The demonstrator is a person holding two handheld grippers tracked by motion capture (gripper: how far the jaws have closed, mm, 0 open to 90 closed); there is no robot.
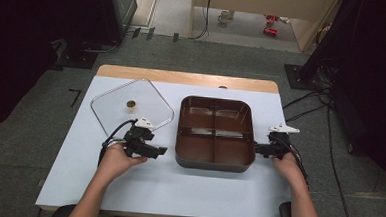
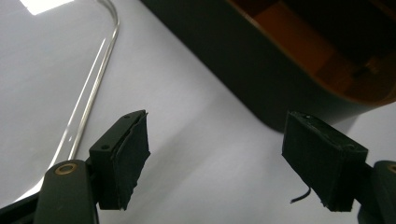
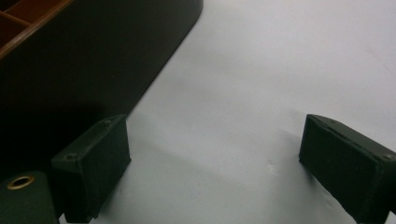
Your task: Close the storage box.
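Observation:
A dark brown tray (image 1: 213,164) with four empty compartments sits in the middle of the white table. Left of it lies a clear square lid (image 1: 151,99) with a small gold knob (image 1: 130,104). My left gripper (image 1: 161,150) hovers between the lid and the tray, pointing at the tray's left wall. In the left gripper view this gripper (image 2: 217,126) is open over bare table, with the tray wall (image 2: 243,60) ahead and the lid's rim (image 2: 93,88) to the left. My right gripper (image 1: 256,149) is at the tray's right wall; it (image 3: 215,126) is open with nothing between its jaws.
The white table (image 1: 177,188) has a wooden strip (image 1: 182,78) along its far edge. Grey floor surrounds it, with cables and dark stands at the right and back left. Cables trail from both grippers.

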